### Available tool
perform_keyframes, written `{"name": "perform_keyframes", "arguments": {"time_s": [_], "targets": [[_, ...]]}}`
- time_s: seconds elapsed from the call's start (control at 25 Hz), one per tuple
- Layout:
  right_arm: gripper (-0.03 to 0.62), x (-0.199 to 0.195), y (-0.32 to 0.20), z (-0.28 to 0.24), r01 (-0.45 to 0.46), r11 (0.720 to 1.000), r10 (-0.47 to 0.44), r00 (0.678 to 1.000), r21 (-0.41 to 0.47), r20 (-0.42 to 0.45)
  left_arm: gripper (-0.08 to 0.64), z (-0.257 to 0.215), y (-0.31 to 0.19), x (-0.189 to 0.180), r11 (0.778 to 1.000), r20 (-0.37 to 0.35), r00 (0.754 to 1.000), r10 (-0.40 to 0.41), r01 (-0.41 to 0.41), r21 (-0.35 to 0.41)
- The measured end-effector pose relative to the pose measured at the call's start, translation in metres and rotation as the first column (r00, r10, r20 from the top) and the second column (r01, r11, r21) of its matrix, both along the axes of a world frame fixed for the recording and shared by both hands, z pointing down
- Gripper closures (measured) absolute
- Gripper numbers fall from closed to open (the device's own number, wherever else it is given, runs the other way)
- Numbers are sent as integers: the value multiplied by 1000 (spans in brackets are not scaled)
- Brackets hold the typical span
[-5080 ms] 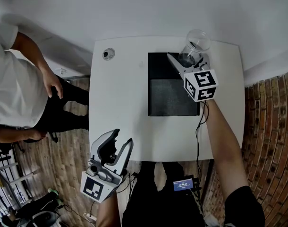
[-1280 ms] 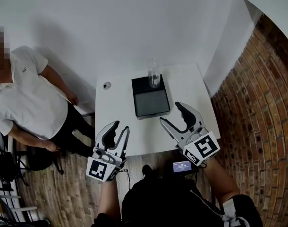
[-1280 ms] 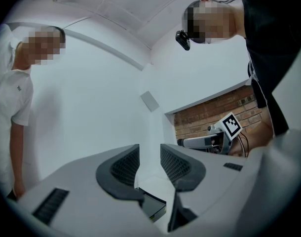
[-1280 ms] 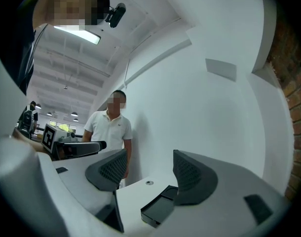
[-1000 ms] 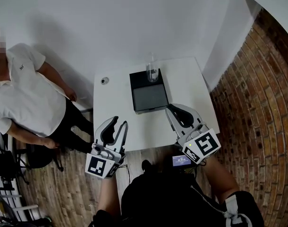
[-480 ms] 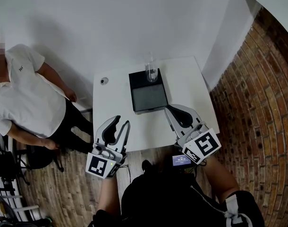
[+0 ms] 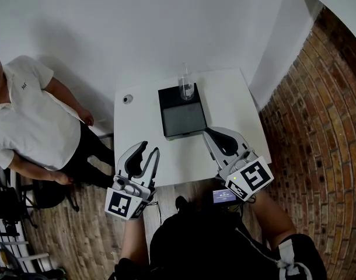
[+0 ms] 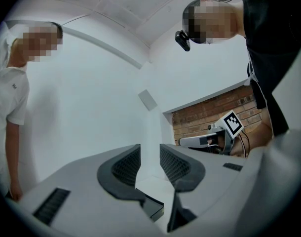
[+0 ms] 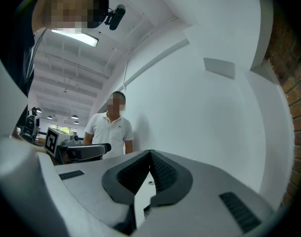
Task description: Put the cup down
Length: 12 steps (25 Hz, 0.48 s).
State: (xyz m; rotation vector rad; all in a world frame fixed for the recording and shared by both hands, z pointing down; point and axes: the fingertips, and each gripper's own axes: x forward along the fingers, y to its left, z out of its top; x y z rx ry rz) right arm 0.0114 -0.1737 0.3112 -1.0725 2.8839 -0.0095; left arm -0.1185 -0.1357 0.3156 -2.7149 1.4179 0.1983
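Observation:
A clear glass cup stands upright on the far end of a black tray on the white table. Nothing touches it. My right gripper hovers at the table's near right edge, well short of the tray, with its jaws shut on nothing; in its own view the right gripper shows its pads pressed together. Over the near left edge my left gripper is open and empty, and the left gripper view shows the left gripper with a gap between the pads and a corner of the tray below.
A person in a white shirt stands left of the table. A small round fitting sits at the table's far left. A brick wall runs along the right. A small lit screen hangs below the near edge.
Five seconds ago my right gripper held the cup over the tray; now the cup stands free. The gripper has drawn back to the near edge and closed its jaws. The left gripper barely moved.

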Motion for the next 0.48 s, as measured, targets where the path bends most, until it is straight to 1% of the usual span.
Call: {"name": "perform_keyframes", "arguments": {"time_s": [0.08, 0.32, 0.48], "targets": [[581, 1, -1, 1, -1, 1000, 1, 1000, -1, 1, 434, 0, 0, 1, 1000, -1, 1000, 11, -11, 7], [581, 1, -3, 0, -4, 1000, 4, 1000, -2, 2, 434, 3, -5, -2, 1000, 7, 1000, -25, 25, -18], [581, 2, -4, 0, -4, 1000, 4, 1000, -1, 5, 434, -1, -5, 0, 1000, 10, 1000, -8, 8, -12]]}}
